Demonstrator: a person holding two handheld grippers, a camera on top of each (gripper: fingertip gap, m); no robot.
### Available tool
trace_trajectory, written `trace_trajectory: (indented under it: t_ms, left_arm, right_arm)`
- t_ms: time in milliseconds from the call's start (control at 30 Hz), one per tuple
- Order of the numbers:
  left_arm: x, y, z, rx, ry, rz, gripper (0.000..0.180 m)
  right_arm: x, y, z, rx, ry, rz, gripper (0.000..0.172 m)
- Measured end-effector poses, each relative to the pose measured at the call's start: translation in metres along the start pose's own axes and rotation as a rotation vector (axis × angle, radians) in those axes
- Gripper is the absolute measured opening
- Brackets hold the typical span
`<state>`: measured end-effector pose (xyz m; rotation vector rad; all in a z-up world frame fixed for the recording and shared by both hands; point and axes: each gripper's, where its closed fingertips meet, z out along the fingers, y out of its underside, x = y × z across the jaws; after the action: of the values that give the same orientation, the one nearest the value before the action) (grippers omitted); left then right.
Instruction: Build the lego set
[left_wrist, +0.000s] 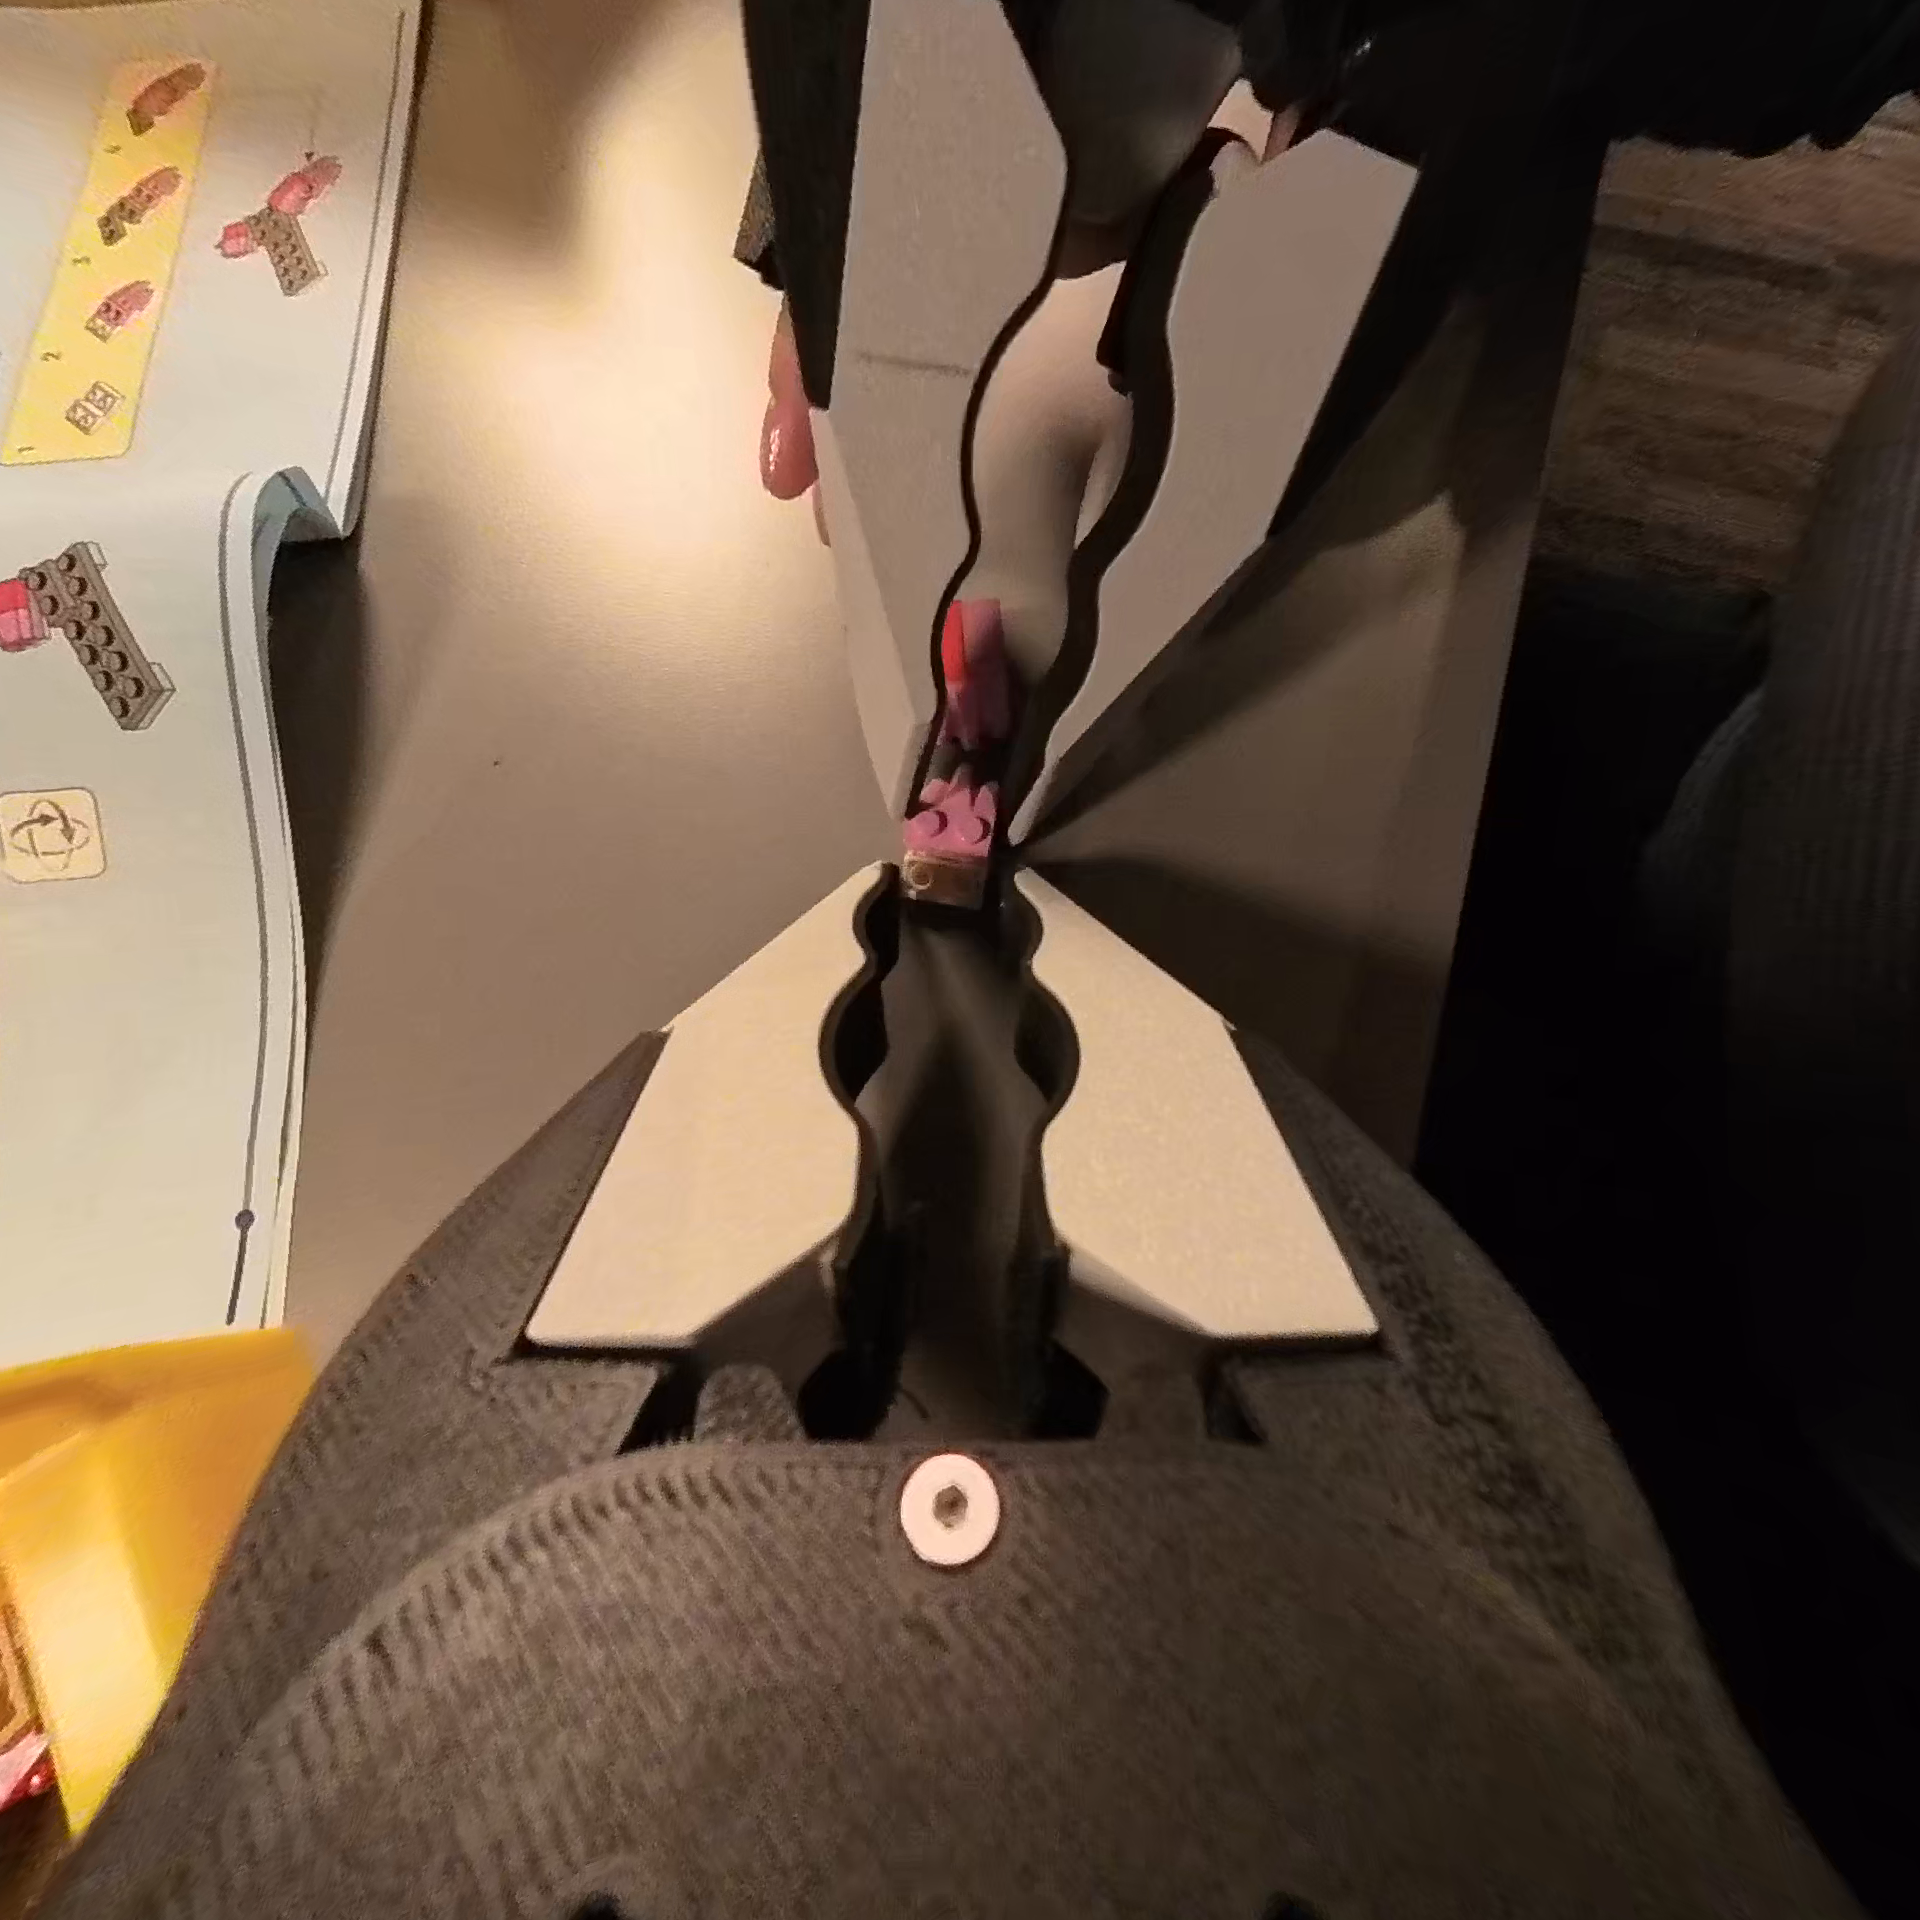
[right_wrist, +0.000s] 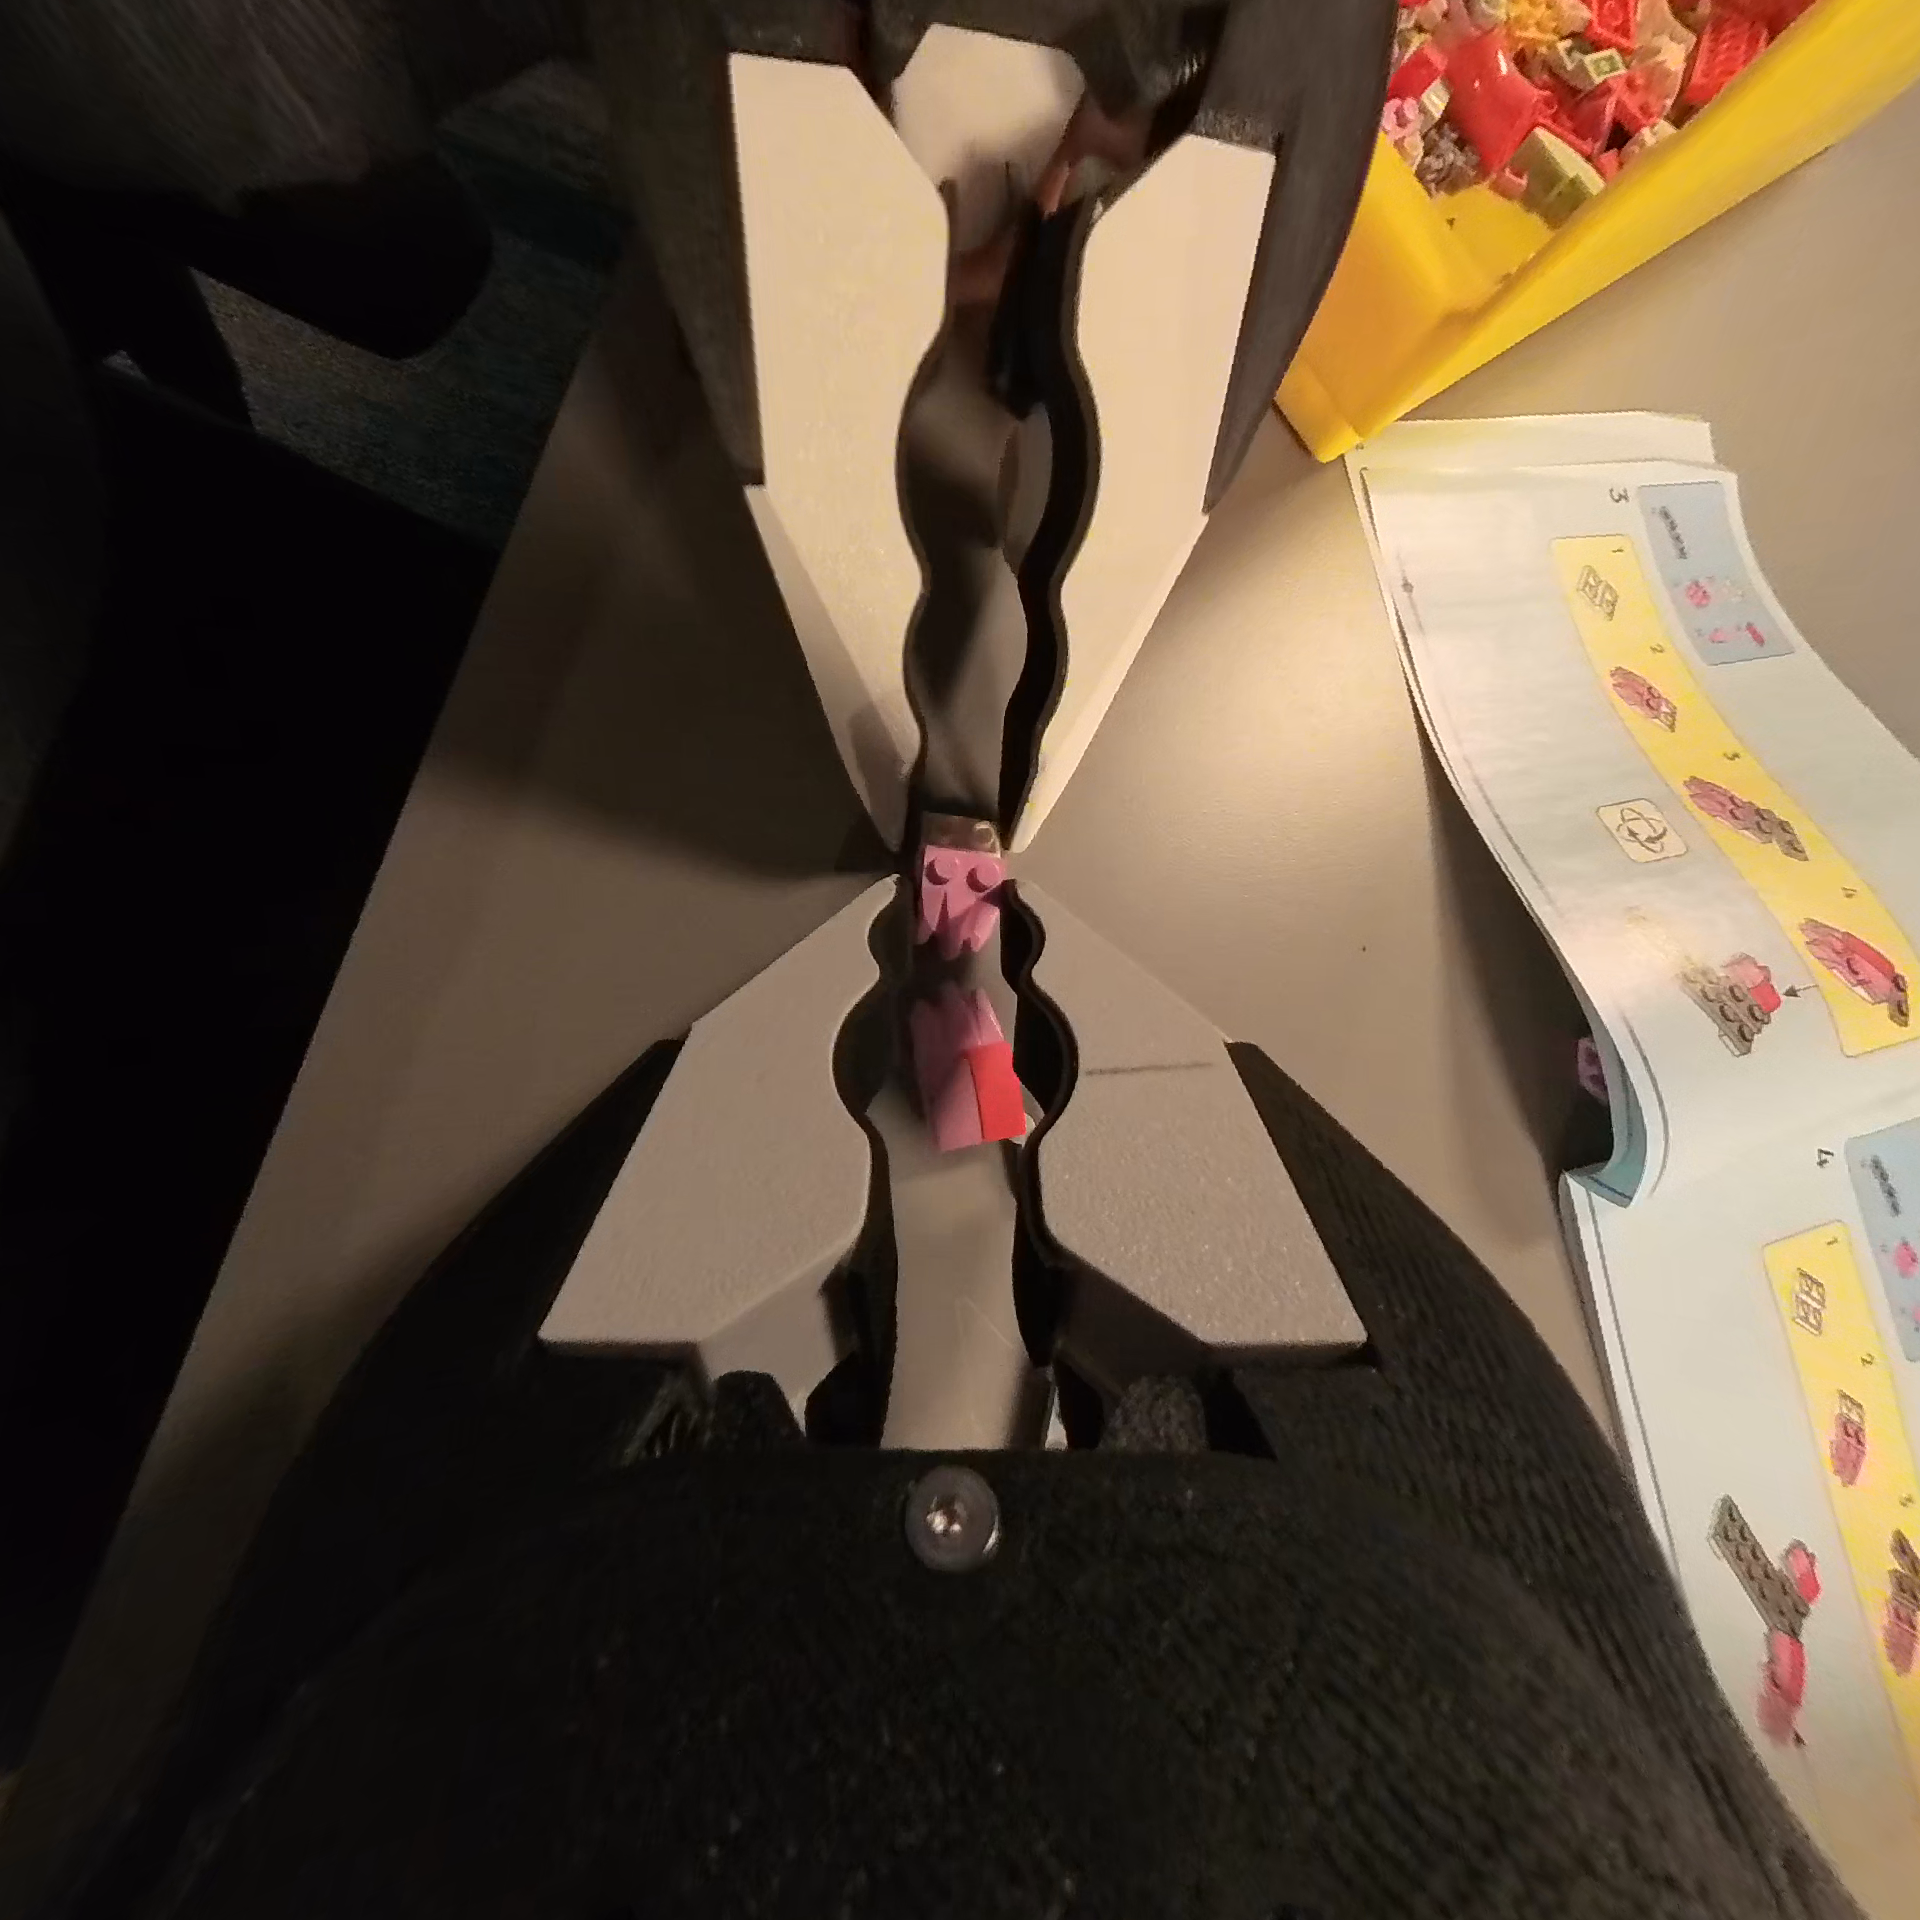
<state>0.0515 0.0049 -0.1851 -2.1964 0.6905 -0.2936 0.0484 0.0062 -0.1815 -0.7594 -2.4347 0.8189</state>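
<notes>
Grippers tip to tip above tabletop (right_wrist: 1195, 831), long axes in line. Right gripper (right_wrist: 958, 914) clamped on pink-and-red brick assembly (right_wrist: 961, 1039); left gripper (left_wrist: 951, 883) pinching tan brick (left_wrist: 943, 881) — flush against assembly's studded pink end. Open instruction booklet (right_wrist: 1662, 831) right of right gripper — yellow brick bin (right_wrist: 1455, 312) beyond.

We see dim, warm light pooling mid-worktop (left_wrist: 582, 582), deep shadows at the edges, wide-angle bending, and blurred near corners.
</notes>
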Motion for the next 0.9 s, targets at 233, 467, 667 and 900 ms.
trace_trajectory:
  t_ms: [233, 467, 667, 900]
  left_arm:
    - [0.000, 0.000, 0.000, -0.001, 0.001, 0.000, 0.015]
    - [-0.004, 0.000, 0.000, -0.001, -0.017, -0.025, 0.015]
    - [-0.009, 0.000, 0.000, -0.001, -0.045, -0.054, 0.015]
    - [-0.011, 0.000, 0.000, 0.000, -0.056, -0.076, 0.015]
  right_arm:
    - [-0.001, -0.001, 0.000, 0.000, 0.007, -0.018, 0.014]
    - [0.003, -0.001, 0.000, -0.001, 0.055, -0.066, 0.018]
    - [0.004, -0.002, 0.000, -0.004, 0.081, -0.088, 0.020]
    - [0.007, -0.003, -0.001, -0.028, 0.139, -0.165, 0.021]
